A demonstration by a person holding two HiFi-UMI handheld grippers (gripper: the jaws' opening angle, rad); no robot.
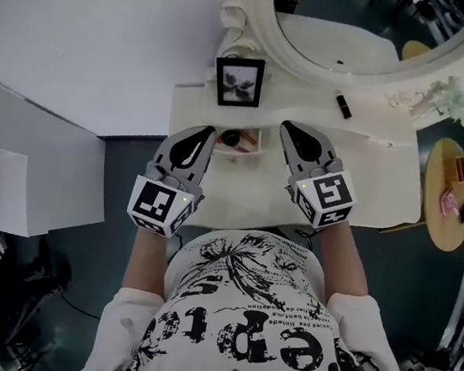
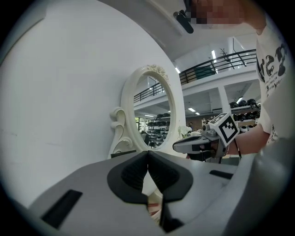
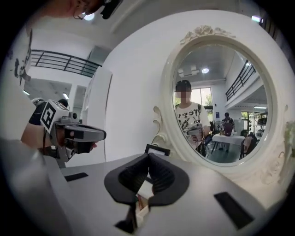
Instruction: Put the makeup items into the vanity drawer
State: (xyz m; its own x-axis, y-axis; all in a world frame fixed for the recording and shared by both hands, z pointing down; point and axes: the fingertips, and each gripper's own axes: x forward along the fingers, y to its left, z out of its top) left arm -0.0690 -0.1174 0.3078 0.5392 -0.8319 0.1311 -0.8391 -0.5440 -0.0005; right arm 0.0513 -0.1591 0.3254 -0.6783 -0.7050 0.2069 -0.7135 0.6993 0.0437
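Note:
The white vanity table (image 1: pixel 369 177) has a small drawer (image 1: pixel 261 142) pulled open at its front, with a dark item (image 1: pixel 231 138) and other small things inside. A black makeup tube (image 1: pixel 342 105) lies on the vanity top under the mirror. My left gripper (image 1: pixel 207 132) hovers just left of the drawer and my right gripper (image 1: pixel 287 127) just right of it. Both point toward the mirror. In the left gripper view the left gripper (image 2: pixel 147 153) has its pads meeting with nothing between them. The right gripper (image 3: pixel 148 156) is also shut and empty.
A black picture frame (image 1: pixel 238 81) stands at the vanity's back left, beside the oval mirror's white frame (image 1: pixel 256 18). A round wooden side table (image 1: pixel 446 179) with small things stands to the right. A white cabinet (image 1: pixel 39 172) is at the left.

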